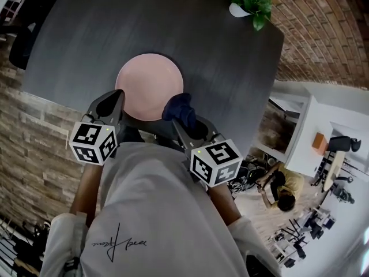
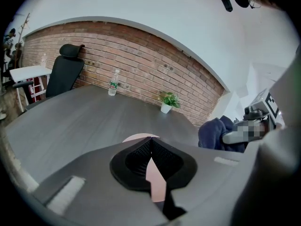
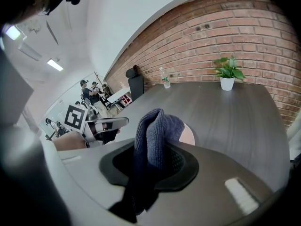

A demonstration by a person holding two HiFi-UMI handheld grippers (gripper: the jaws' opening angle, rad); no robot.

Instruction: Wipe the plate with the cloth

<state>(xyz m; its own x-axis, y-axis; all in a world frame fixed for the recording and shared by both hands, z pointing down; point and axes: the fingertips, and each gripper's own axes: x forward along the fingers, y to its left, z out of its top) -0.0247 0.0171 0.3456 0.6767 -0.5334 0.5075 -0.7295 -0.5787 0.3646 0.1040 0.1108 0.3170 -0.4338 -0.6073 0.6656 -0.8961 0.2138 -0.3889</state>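
Pink plate [image 1: 149,85] on dark grey table [image 1: 230,56]; brick wall [image 2: 141,65]; potted plant [image 1: 251,0]

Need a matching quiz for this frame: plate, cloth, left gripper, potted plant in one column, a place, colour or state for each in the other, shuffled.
Column 1
1. plate
2. cloth
3. left gripper
4. potted plant

Column 2
A. at the far corner of the table
B. jaws shut, nothing between them
C. pink, near the table's near edge
D. dark blue, clamped in the right gripper

Pairs: 1-C, 2-D, 3-B, 4-A
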